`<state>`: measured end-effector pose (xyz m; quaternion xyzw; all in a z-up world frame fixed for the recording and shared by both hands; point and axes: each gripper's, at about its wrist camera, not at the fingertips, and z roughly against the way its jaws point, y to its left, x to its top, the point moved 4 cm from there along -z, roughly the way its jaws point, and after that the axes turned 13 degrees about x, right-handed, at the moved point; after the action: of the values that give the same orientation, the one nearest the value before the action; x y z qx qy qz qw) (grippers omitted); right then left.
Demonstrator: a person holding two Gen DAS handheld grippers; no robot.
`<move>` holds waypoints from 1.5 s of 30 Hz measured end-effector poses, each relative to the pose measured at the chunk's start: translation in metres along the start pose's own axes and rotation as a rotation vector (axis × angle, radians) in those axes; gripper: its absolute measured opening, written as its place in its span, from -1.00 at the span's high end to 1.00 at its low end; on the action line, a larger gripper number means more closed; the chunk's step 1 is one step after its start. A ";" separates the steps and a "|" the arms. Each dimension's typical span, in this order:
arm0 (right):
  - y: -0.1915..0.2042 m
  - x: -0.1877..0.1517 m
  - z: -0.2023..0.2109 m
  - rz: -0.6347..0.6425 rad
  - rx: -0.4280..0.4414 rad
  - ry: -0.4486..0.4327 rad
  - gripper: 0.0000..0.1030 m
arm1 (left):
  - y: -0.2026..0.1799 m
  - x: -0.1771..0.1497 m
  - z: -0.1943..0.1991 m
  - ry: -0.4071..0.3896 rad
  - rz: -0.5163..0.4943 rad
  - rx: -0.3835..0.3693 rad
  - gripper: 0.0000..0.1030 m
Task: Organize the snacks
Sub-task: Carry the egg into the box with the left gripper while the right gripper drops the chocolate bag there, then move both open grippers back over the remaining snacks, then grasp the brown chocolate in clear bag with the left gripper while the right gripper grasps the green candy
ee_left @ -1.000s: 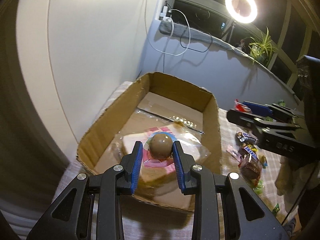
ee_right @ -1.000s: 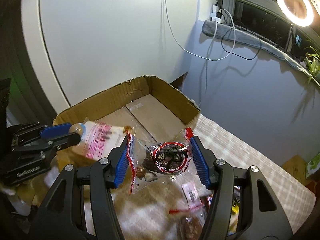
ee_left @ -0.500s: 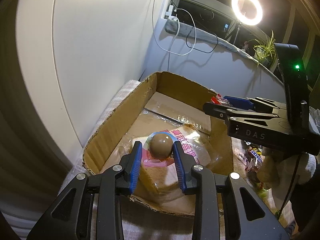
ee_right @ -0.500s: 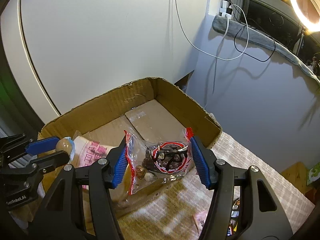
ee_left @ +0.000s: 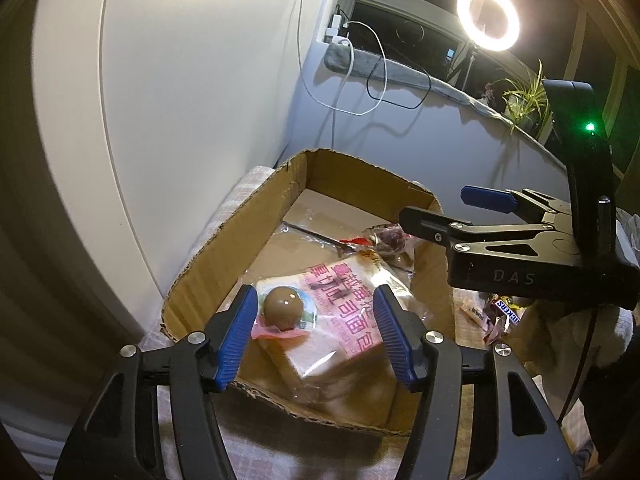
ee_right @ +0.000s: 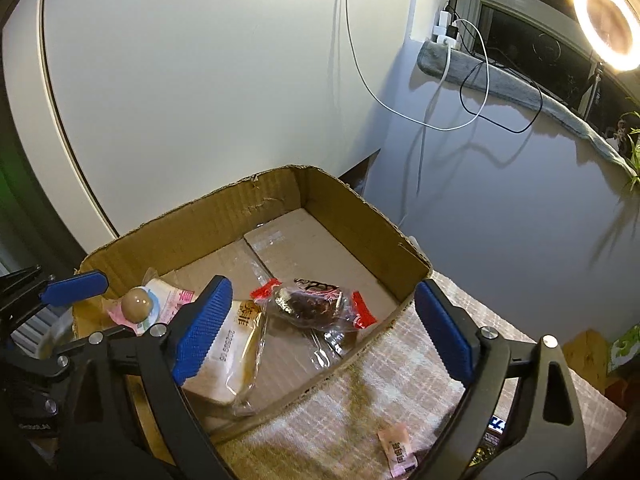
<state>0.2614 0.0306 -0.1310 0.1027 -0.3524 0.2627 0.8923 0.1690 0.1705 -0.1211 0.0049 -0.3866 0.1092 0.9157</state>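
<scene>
Snacks left on worktop [ee_right: 360, 408] near right edge of box [ee_right: 360, 216], nearer right gripper [ee_right: 320, 332]: jaws opening, empty; left gripper [ee_left: 312, 336] opening, egg pack [ee_left: 282, 308] loose between

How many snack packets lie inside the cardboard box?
3: the egg packet at the near left, resting on the bread packet, and the red-edged dark snack packet beside them, centre right. Others may be hidden.

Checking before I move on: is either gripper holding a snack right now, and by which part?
Neither. Both grippers' jaws are opening; the egg packet and the red-ended snack bag lie released in the cardboard box.
</scene>
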 end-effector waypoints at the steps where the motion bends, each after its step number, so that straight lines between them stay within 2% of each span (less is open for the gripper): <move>1: 0.000 0.000 0.002 0.001 -0.002 0.000 -0.84 | -0.001 0.000 0.001 -0.001 0.000 -0.001 -0.16; 11: -0.005 -0.011 0.040 -0.028 0.002 -0.032 -0.84 | -0.011 -0.003 0.021 -0.015 -0.008 -0.005 -0.16; 20: -0.016 -0.051 0.104 -0.032 -0.018 -0.045 -0.84 | -0.045 -0.014 0.038 -0.016 -0.060 -0.052 -0.16; 26: -0.030 -0.094 0.150 -0.056 -0.038 -0.037 -0.84 | -0.078 -0.024 0.044 0.000 -0.108 -0.101 -0.16; 34: -0.043 -0.169 0.193 -0.135 -0.066 0.018 -0.84 | -0.124 -0.039 0.043 0.039 -0.164 -0.161 -0.19; 39: -0.047 -0.219 0.203 -0.213 -0.073 0.062 -0.84 | -0.153 -0.051 0.037 0.070 -0.199 -0.187 -0.40; 45: -0.038 -0.258 0.197 -0.245 -0.088 0.108 -0.84 | -0.179 -0.061 0.024 0.125 -0.209 -0.214 -0.41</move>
<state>0.0106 -0.1765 -0.1633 0.0915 -0.2998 0.1414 0.9390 0.1470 -0.0183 -0.1339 -0.0595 -0.3357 -0.0282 0.9397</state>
